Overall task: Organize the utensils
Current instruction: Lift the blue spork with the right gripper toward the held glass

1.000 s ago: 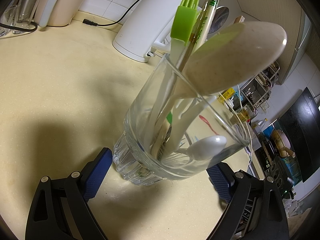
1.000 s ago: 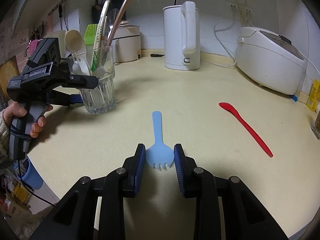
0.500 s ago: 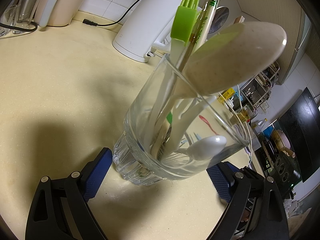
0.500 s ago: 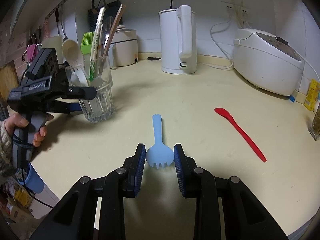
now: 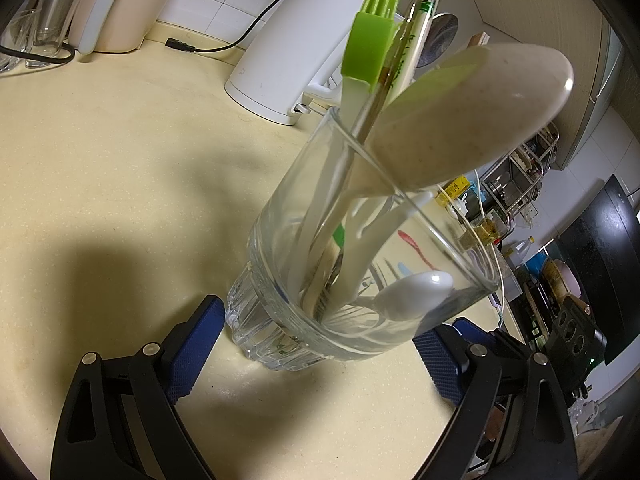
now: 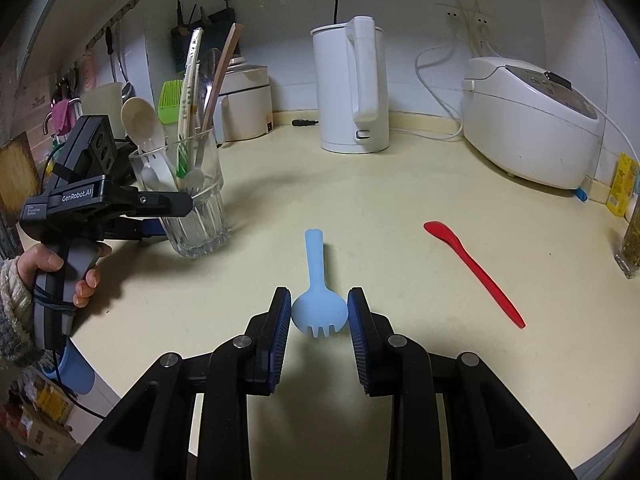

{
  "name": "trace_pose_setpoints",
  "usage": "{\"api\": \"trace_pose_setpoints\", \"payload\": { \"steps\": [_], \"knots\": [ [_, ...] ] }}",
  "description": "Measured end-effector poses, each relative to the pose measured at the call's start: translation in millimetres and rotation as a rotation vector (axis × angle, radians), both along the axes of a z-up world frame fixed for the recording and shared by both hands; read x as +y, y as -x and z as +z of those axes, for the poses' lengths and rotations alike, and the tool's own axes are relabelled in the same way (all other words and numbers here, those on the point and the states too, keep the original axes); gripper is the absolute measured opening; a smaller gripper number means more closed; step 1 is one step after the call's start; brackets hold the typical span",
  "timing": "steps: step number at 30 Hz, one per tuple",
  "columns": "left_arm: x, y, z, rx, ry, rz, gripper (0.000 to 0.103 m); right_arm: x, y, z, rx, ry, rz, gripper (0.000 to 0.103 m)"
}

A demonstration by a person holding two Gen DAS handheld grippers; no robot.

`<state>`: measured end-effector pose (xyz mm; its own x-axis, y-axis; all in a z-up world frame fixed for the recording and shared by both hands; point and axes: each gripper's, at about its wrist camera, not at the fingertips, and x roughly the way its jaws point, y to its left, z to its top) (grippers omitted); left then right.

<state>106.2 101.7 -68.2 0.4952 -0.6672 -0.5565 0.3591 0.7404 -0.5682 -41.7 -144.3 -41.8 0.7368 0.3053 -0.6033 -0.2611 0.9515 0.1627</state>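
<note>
A light blue spork (image 6: pixel 318 284) lies on the cream counter, its tined head between the pads of my right gripper (image 6: pixel 319 318), which is open and straddles it without clamping. A red spatula (image 6: pixel 474 272) lies to the right. A glass tumbler (image 6: pixel 188 196) holds several utensils: a beige spoon, a green brush, chopsticks and white cutlery. In the left wrist view the tumbler (image 5: pixel 320 280) stands between the fingers of my left gripper (image 5: pixel 316 344), which is open around its base; whether the pads touch the glass I cannot tell.
A white kettle (image 6: pixel 352 88) stands at the back centre and a rice cooker (image 6: pixel 528 120) at the back right. A cream appliance (image 6: pixel 244 104) sits behind the tumbler. A jar (image 6: pixel 632 240) stands at the right edge. The counter's front edge runs close below my right gripper.
The right gripper has drawn slightly nearer to the spork, with its head still between the open pads. The left gripper and tumbler have not moved.
</note>
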Motion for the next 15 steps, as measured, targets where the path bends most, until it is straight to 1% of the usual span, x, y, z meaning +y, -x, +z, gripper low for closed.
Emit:
{"api": "trace_pose_setpoints", "payload": {
  "steps": [9,15],
  "knots": [
    [0,0,0,0.000,0.000,0.000,0.094,-7,-2,3,0.003,-0.019,-0.017,0.029],
    [0,0,0,0.000,0.000,0.000,0.094,-13,-1,16,-0.026,-0.028,-0.027,0.029]
  ]
}}
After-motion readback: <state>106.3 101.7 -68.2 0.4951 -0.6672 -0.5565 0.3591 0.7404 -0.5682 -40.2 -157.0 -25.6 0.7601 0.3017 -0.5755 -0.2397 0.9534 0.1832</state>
